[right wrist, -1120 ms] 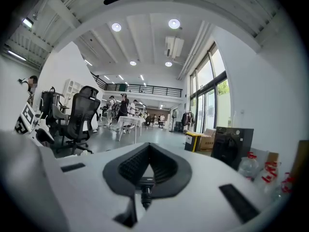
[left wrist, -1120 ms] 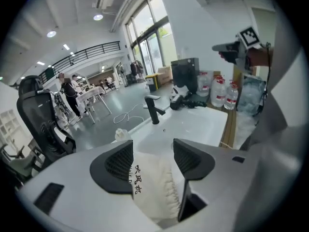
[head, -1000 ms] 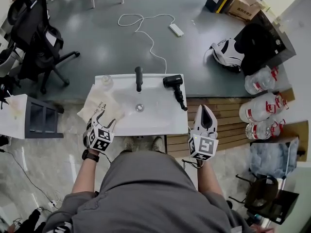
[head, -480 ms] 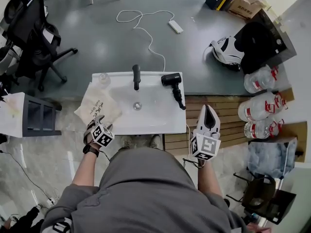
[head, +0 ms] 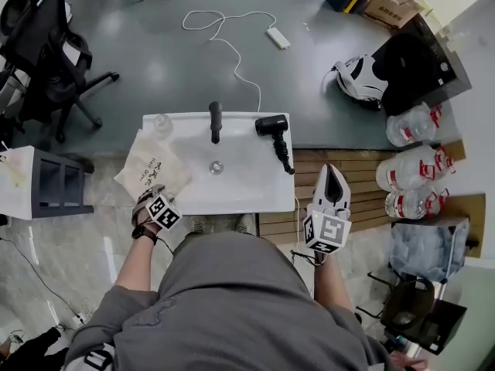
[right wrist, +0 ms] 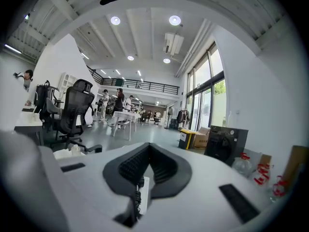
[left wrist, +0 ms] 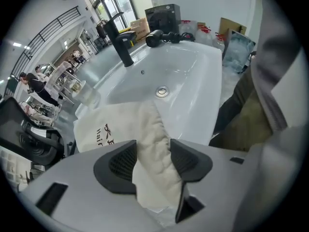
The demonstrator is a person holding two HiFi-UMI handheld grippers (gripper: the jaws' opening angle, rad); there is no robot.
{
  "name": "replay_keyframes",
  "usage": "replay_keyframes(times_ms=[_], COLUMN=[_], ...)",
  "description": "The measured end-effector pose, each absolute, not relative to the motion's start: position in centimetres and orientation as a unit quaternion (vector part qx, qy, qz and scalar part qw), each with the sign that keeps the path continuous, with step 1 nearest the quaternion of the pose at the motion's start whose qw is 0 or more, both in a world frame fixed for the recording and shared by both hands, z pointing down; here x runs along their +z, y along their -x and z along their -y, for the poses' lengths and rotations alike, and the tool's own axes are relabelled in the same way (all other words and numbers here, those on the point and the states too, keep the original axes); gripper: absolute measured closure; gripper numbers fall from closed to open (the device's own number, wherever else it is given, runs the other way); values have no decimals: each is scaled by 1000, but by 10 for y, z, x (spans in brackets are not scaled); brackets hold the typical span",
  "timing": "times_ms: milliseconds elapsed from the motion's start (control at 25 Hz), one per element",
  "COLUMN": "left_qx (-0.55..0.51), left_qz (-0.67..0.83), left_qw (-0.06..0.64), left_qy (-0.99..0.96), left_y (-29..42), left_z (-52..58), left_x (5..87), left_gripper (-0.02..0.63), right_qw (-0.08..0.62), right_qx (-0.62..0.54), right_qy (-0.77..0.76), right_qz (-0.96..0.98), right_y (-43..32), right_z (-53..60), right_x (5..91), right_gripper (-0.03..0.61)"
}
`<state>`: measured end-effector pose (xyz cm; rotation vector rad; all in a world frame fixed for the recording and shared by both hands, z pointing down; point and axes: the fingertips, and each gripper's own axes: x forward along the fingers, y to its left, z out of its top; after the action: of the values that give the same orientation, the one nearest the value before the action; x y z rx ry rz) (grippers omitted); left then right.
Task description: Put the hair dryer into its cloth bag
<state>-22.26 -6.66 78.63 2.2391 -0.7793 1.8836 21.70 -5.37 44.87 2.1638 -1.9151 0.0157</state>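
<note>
On the far right corner of a white washbasin counter (head: pixel 251 188) lies a black hair dryer (head: pixel 274 134), its handle pointing toward the near edge, in the same spot as 1 second ago. A black faucet (head: pixel 214 120) stands at the middle of the far edge, with the drain (head: pixel 216 166) in the basin below it. The cream cloth bag (head: pixel 151 168), printed with dark lettering, lies across the counter's left edge and hangs partly over it, well apart from the dryer. It also has not moved.

At the bag's near edge, beside the counter's near left corner, is the left gripper (head: pixel 151 196). It has dropped lower than 1 second ago and now tips steeply down onto the cloth, where before it was held above the bag with both jaws spread in plain sight. In the left gripper view its jaws stand fairly wide and have just been closing. A bunched fold of the bag (left wrist: pixel 120 124) fills the gap between the 2 dark pads (left wrist: pixel 123 163). Whether they pinch it firmly cannot be told.

Off the counter's near right corner, the right gripper (head: pixel 331 173) hovers roughly level, in the same place as before. Its jaws are pressed together with nothing held between them, as the right gripper view (right wrist: pixel 149 151) shows.
</note>
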Motion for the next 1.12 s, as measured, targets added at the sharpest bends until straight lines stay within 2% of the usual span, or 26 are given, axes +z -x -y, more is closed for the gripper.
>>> replay_keyframes(times_ms=[200,280,400,520,920,1120], left_qx=[621,614,604,575,365,285], left_qz=[254,257,256,266,316,319], left_qw=[51,52,84,153,383,435], left_qy=[-740,-744,-750,-758,-787,-792], left_y=[222,219,214,210,177,160], left_z=[76,80,81,81,110,118], left_x=[787,784,784,783,734,706], left_gripper=[501,577,589,592,597,597], right_qw=[129,129,128,127,116,107], right_qx=[8,9,9,9,7,5], right_qy=[-747,-748,-749,-749,-752,-754], right_qz=[652,651,650,650,649,648], right_y=[-220,-222,-224,-225,-229,-234], right_z=[57,59,59,60,63,63], right_x=[450,451,452,452,450,448], right_gripper=[577,577,577,577,577,577])
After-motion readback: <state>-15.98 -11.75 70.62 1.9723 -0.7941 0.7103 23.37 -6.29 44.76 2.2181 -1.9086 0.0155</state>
